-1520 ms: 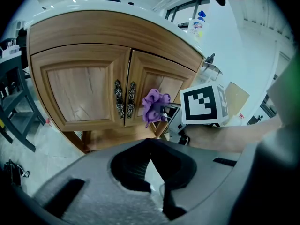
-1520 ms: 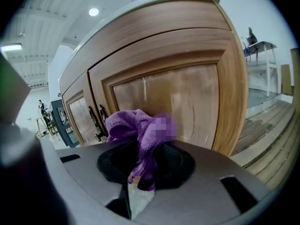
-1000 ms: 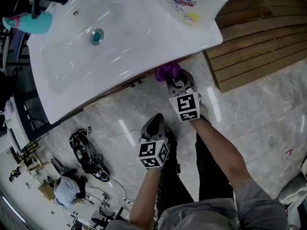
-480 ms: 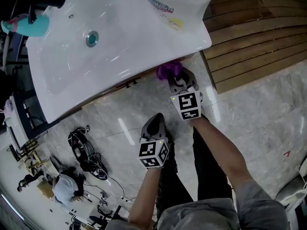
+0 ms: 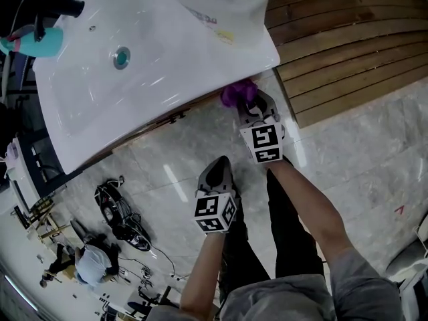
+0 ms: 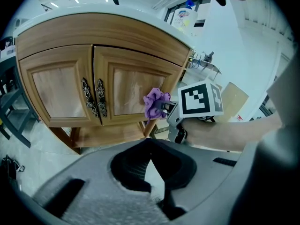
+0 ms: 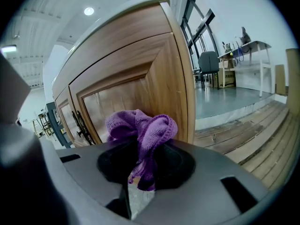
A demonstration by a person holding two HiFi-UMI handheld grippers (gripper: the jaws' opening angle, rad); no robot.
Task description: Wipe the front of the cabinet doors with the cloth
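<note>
The left gripper (image 5: 217,163) and right gripper (image 5: 250,107) are grey, with black-and-white marker cubes (image 5: 214,214). Sleeves (image 5: 361,281) are grey — trousers (image 5: 291,246) dark.

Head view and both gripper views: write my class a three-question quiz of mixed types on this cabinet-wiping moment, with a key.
1. True or false: the right gripper is shut on the purple cloth.
2. In the left gripper view, which cabinet door is the cloth at? A) the left one B) the right door
3. Fill in: the left gripper holds ____.
Key: 1 true; 2 B; 3 nothing.
</note>
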